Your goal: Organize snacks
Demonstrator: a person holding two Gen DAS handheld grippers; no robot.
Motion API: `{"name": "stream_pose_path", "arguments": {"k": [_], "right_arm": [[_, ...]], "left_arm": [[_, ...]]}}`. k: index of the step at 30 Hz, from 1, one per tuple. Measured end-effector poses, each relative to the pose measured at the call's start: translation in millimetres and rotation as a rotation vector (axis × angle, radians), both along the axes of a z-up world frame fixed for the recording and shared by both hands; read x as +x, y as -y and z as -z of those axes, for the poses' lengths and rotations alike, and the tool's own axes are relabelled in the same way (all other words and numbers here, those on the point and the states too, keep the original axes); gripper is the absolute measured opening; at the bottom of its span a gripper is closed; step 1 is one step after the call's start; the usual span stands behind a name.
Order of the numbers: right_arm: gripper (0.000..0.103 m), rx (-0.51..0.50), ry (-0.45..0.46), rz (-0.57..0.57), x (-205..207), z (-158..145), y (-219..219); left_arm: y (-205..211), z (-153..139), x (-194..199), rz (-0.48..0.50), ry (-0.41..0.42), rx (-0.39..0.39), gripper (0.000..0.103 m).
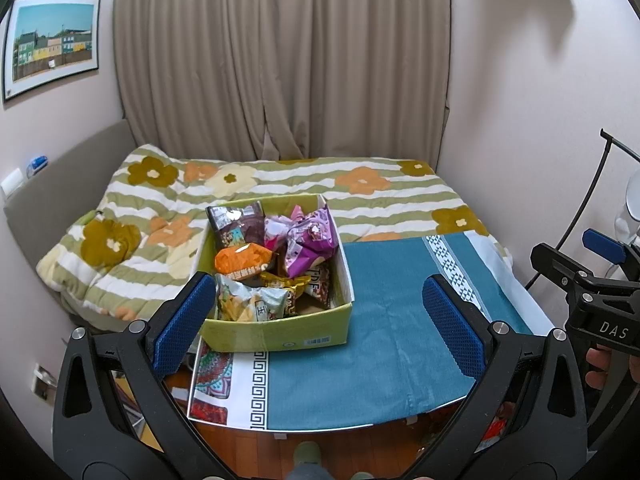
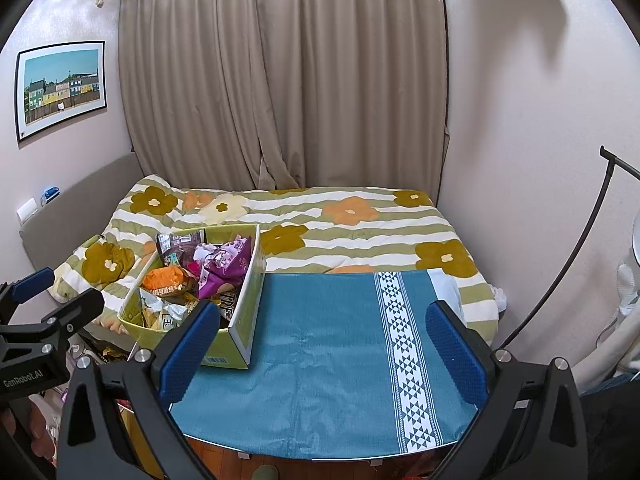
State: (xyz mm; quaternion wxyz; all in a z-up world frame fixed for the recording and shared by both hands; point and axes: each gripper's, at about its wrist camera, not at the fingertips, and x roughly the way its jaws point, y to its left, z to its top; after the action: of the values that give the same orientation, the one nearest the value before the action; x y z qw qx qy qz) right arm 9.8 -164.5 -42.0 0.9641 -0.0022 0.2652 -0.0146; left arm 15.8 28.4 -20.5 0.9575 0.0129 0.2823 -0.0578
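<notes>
A yellow-green cardboard box (image 1: 280,336) stands on the left part of a teal tablecloth (image 1: 384,344). It holds several snack bags: an orange one (image 1: 240,260), a purple one (image 1: 312,240), a brown one (image 1: 236,220) and a silver-yellow one (image 1: 252,300). My left gripper (image 1: 320,320) is open and empty, held above the table's near edge with the box just past its left finger. My right gripper (image 2: 324,340) is open and empty over the cloth, to the right of the box (image 2: 240,332). The snacks (image 2: 192,276) show in that view too.
A bed with a striped flower quilt (image 1: 360,188) lies behind the table, with beige curtains (image 1: 280,60) beyond. A black lamp stand (image 2: 568,272) curves up at the right wall. Wooden floor (image 1: 260,452) shows below the table's near edge.
</notes>
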Motion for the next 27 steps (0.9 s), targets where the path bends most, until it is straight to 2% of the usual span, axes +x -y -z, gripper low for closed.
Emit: {"name": "stream_pose_path", "arguments": {"k": [27], "right_arm": [[0.103, 0.005, -0.003, 0.002, 1.4, 0.3, -0.3]], "left_arm": [[0.9, -4.8, 8.6, -0.006, -0.006, 0.01, 0.103]]}}
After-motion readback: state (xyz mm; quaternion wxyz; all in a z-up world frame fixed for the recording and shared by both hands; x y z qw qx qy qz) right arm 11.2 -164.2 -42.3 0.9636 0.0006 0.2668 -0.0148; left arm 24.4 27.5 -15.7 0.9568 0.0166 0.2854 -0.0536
